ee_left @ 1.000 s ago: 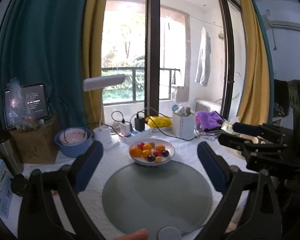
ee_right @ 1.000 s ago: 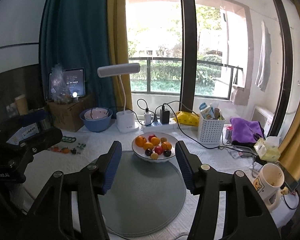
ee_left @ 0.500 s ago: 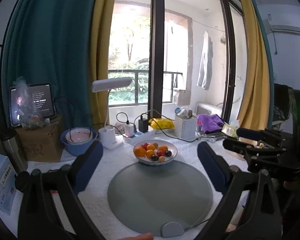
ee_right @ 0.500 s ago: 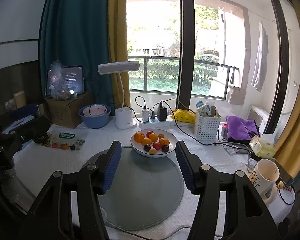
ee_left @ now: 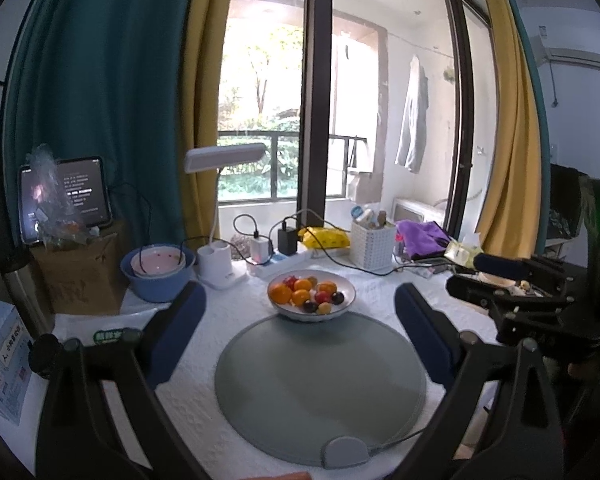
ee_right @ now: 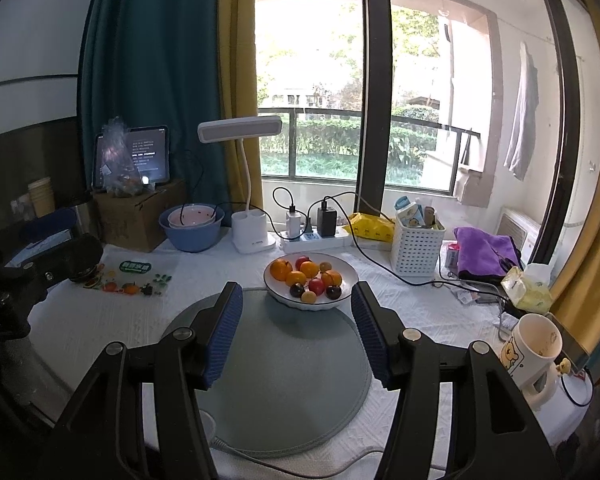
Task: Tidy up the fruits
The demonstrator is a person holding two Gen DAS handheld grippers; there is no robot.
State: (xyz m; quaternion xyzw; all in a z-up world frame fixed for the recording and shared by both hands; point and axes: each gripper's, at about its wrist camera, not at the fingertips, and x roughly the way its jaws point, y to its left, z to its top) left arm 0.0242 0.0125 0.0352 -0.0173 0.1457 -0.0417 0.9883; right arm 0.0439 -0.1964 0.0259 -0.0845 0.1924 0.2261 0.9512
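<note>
Far left: blue basin (ee_right: 191, 232) holding a pink bowl (ee_right: 196, 215), beside a cardboard box (ee_right: 140, 216) bearing a tablet (ee_right: 148, 156). Centre far: white desk lamp (ee_right: 248, 216), power strip (ee_right: 316, 242). Right: white basket (ee_right: 418, 246), purple cloth (ee_right: 486, 250), cartoon mug (ee_right: 534, 350) near.

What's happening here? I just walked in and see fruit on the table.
A person holds a gripper in each hand above the table. Both the left gripper and the right gripper are open and empty, aimed at the white bowl of fruit behind a round grey mat. Nothing is picked up yet.
</note>
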